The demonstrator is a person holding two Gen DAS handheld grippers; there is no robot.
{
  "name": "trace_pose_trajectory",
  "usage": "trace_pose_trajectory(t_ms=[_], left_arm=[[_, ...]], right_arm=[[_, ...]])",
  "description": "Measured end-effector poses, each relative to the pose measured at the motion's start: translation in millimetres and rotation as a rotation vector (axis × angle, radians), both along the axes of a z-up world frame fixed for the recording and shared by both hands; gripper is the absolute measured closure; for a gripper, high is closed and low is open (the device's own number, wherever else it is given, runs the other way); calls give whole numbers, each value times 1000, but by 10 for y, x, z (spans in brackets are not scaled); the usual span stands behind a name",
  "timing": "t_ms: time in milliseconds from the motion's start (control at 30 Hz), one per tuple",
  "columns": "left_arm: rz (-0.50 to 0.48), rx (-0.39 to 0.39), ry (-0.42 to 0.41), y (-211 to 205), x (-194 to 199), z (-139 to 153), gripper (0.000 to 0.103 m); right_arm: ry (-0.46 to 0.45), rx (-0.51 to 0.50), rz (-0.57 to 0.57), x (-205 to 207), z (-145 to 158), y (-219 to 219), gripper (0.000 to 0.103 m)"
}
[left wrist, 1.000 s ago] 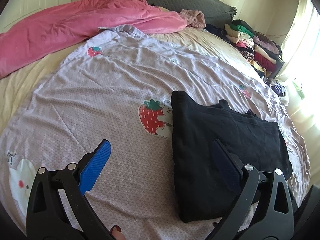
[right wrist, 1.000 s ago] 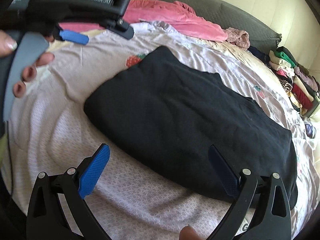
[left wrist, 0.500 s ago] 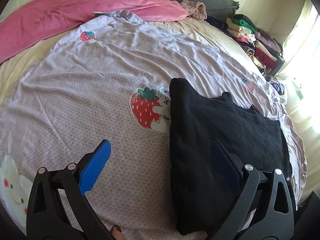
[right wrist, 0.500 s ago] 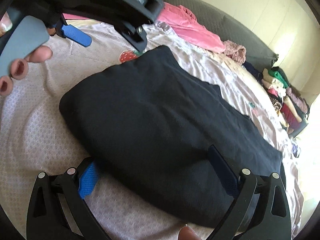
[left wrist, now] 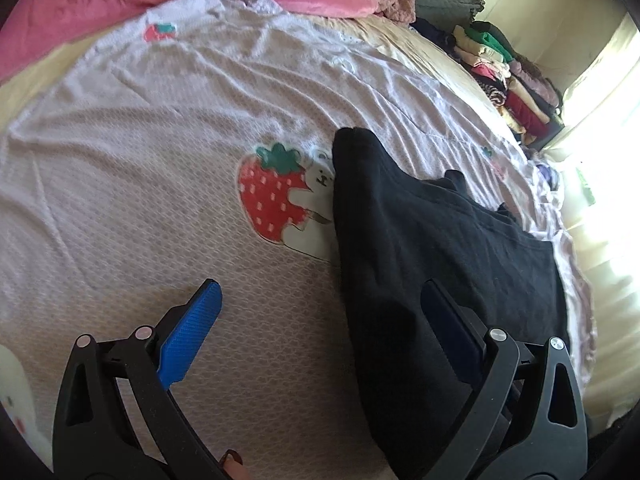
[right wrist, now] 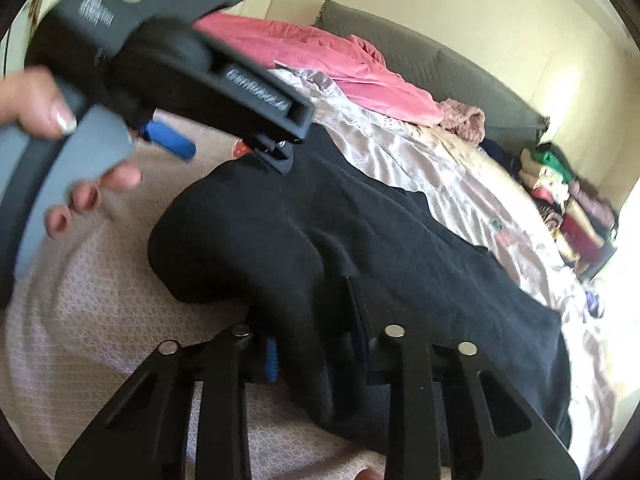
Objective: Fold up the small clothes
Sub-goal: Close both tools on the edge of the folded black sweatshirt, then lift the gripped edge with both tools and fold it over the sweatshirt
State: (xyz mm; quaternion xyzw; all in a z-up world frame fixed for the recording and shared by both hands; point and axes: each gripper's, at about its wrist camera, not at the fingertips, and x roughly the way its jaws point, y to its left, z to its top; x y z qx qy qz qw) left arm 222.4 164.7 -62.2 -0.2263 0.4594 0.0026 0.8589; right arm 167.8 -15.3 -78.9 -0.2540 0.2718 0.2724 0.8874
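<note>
The right gripper [right wrist: 316,356] has just been closing and now pinches the near edge of the black garment [right wrist: 400,264], bunching it. The left gripper [left wrist: 320,312] hangs spread over the garment's left edge. Next, I judge, it must clamp there so both lift for 1 fold. The garment lies partly folded, thick, on the lilac strawberry-print sheet [left wrist: 120,152], toward its right side.
</note>
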Motion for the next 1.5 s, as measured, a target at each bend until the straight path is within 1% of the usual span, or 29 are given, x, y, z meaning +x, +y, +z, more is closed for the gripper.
trace_pose_trajectory(t_ms=[67, 133, 200, 300, 433, 500, 533, 567, 600, 633, 667, 733, 767, 867, 967, 1133, 1200, 1267, 1367, 1500], left_arm=[[-9, -47, -7, -2, 17, -14, 10], [-17, -75, -14, -20, 32, -22, 10], [-24, -102, -17, -48, 47, -33, 10], [-42, -176, -31, -81, 64, -48, 10], [-66, -231, -45, -165, 99, -51, 10], [-81, -271, -52, -220, 111, -61, 11], [-87, -286, -51, -238, 116, -64, 17], [-100, -305, -48, -282, 128, -72, 26], [-113, -315, -45, -325, 138, -82, 31], [-125, -327, -45, -363, 146, -91, 43], [-133, -330, -43, -417, 147, -91, 52], [-141, -300, -55, -514, 134, -44, 57], [-147, -281, -68, -564, 120, 2, 64], [-156, -271, -100, -657, 90, 133, 71], [-172, -224, -118, -799, 58, 265, 71], [-175, -185, -120, -1014, 102, 435, 71], [-184, -147, -126, -1162, 117, 534, 71], [-197, -127, -130, -1271, 137, 600, 71], [-218, -110, -134, -1478, 190, 712, 71], [-251, -93, -131, -1792, 292, 811, 71]], right_arm=[[13, 26, 3, 7, 25, -32, 80], [26, 56, 3, 11, 50, -70, 81], [23, 75, 6, -3, 80, -96, 83], [28, 108, 10, -27, 118, -136, 84], [23, 132, 17, -84, 150, -176, 84], [23, 147, 26, -100, 166, -200, 85], [23, 155, 28, -114, 174, -216, 85], [22, 169, 29, -122, 190, -243, 85], [23, 176, 31, -111, 192, -258, 85], [22, 180, 33, -120, 204, -272, 85], [18, 180, 34, -131, 213, -278, 85], [6, 187, 33, -166, 241, -312, 86], [3, 194, 31, -177, 256, -335, 86], [-10, 217, 19, -209, 320, -430, 87], [-16, 248, -1, -233, 395, -545, 87], [-12, 297, -45, -231, 498, -734, 89], [3, 334, -69, -212, 548, -862, 89], [16, 366, -96, -180, 588, -985, 89], [8, 393, -142, -165, 646, -1187, 89], [28, 441, -203, -141, 682, -1461, 90]])
